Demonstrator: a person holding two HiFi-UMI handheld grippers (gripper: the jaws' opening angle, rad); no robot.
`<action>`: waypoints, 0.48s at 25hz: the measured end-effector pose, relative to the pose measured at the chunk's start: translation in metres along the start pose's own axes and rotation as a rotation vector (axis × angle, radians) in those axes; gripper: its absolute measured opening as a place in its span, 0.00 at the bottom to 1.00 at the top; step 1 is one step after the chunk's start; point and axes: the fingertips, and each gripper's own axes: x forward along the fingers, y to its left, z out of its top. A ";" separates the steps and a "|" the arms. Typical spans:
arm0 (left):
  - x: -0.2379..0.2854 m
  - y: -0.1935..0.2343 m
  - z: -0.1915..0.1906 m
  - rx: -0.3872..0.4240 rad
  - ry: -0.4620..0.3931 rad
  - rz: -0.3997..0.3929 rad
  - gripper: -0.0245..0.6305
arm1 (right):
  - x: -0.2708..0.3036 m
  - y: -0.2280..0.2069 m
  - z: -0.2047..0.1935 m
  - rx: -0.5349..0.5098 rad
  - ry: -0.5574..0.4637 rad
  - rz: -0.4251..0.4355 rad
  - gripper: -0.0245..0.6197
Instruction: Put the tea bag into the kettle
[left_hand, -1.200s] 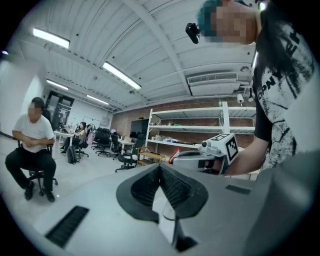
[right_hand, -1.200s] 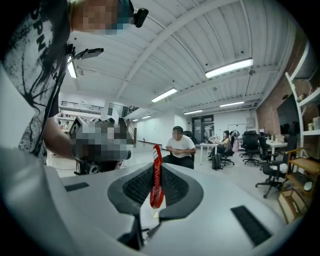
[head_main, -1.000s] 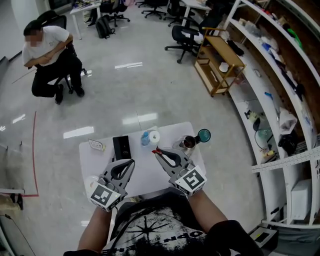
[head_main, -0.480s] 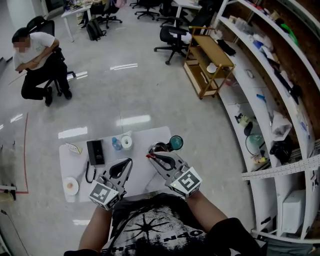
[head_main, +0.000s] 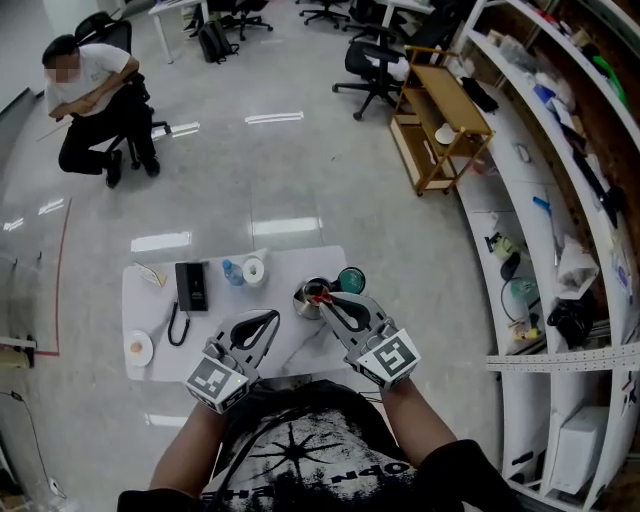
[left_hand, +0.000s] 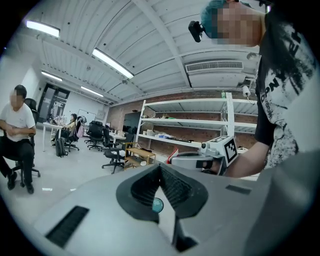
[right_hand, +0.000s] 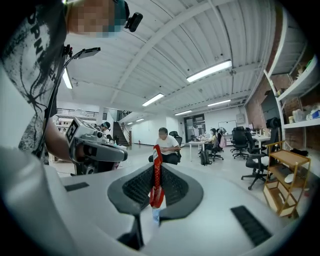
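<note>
The red tea bag packet (right_hand: 156, 176) is pinched upright between the closed jaws of the right gripper (head_main: 328, 301), over the open mouth of the steel kettle (head_main: 304, 302). The kettle's inside is too dark to read. Its round teal lid (head_main: 351, 280) lies just beside it on the white table (head_main: 150, 310). A second ago the packet hung well left of the kettle. The left gripper (head_main: 268, 319) is closed on nothing.

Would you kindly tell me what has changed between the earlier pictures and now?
The right gripper, still shut on the red tea bag, moved right from over the white table to the mouth of the round steel kettle. Nothing was let go. The left gripper stayed shut and empty; the teal lid stayed beside the kettle.
</note>
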 end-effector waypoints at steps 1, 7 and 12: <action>0.003 -0.002 0.000 0.007 0.005 -0.006 0.05 | -0.001 -0.004 -0.001 0.006 0.001 -0.005 0.10; 0.019 -0.003 -0.006 -0.004 0.008 -0.006 0.05 | -0.006 -0.018 -0.034 0.004 0.093 -0.021 0.10; 0.026 0.000 -0.016 0.008 0.020 -0.009 0.05 | 0.004 -0.026 -0.073 0.015 0.192 -0.019 0.10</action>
